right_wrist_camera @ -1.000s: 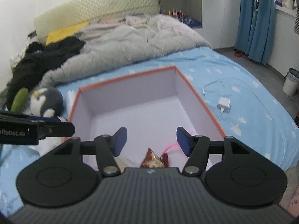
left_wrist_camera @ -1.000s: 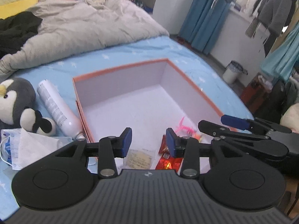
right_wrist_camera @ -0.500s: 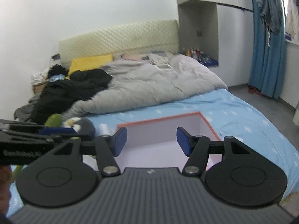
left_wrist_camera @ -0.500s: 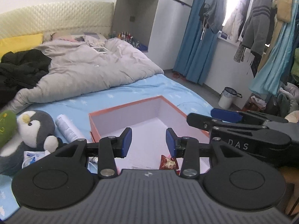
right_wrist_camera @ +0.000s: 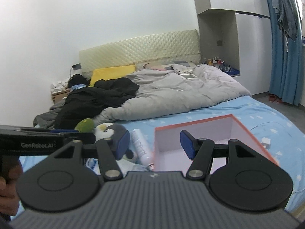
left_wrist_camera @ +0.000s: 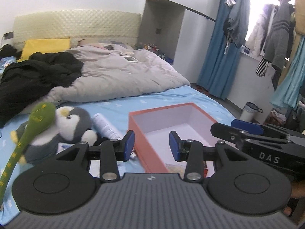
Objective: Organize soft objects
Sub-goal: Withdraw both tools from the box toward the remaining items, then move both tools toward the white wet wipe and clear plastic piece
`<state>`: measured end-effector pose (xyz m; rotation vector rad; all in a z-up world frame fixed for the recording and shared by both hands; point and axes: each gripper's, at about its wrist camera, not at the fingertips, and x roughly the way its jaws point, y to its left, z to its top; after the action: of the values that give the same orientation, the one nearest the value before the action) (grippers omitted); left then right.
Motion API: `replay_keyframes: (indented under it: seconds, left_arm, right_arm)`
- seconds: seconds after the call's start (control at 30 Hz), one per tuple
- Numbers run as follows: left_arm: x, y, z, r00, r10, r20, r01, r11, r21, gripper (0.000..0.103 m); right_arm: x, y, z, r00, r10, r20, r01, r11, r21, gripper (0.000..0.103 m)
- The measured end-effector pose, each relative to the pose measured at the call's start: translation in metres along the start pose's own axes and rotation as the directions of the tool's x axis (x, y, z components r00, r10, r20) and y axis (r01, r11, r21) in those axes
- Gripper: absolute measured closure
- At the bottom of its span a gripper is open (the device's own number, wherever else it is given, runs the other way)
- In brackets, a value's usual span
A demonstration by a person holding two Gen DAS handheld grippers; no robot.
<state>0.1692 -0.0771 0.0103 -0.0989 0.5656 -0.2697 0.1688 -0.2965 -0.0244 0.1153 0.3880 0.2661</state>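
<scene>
Fingers of both the left gripper (left_wrist_camera: pixel 151 146) and right gripper (right_wrist_camera: pixel 154 145) are spread apart, grasping nothing.

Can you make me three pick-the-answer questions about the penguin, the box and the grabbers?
1. Where is the penguin?
A. left of the box
B. inside the box
C. on the floor

2. What colour is the box outside?
A. green
B. orange
C. black

3. How is the left gripper?
A. shut on the penguin
B. shut on the box
C. open, holding nothing

Answers: 1 A, it sits on the sheet beside the box; 2 B, the outer wall is orange; 3 C, its pads stand apart with nothing between.
</scene>
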Motion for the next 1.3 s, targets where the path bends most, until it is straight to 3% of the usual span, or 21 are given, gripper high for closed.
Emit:
replay_keyframes:
  seconds: [0.17, 0.3, 0.8, 1.0, 1.3]
  left_arm:
    - [-0.017, 0.02, -0.015, 1.0, 0.023, 0.015, -0.022, 0.999, -0.038, 0.057]
    - [-0.02, 0.033, -0.029, 0.999, 0.027, 0.017, -0.025, 0.998, -0.065, 0.057]
    - [-0.03, 0.079, -0.087, 0.992, 0.1, -0.082, -0.11, 0.984, -0.137, 0.057]
    - [-0.031, 0.091, -0.107, 0.987, 0.088, -0.131, -0.114, 0.972, -0.206, 0.057]
    - [-0.022, 0.098, -0.125, 0.981, 0.101, -0.163, -0.135, 0.968, -0.211, 0.057]
  right_arm:
    - [-0.006, 0.018, -0.013, 1.0, 0.029, -0.002, -0.029, 1.0, 0.006, 0.042]
    - [-0.006, 0.034, -0.028, 1.0, 0.003, -0.013, -0.003, 1.0, -0.009, 0.042]
    - [-0.005, 0.073, -0.079, 0.99, 0.039, -0.133, -0.04, 0.999, -0.005, 0.042]
    - [-0.009, 0.085, -0.097, 0.982, 0.05, -0.181, -0.05, 0.999, 0.005, 0.042]
    - [-0.005, 0.093, -0.117, 0.973, 0.053, -0.225, -0.054, 0.999, 0.001, 0.042]
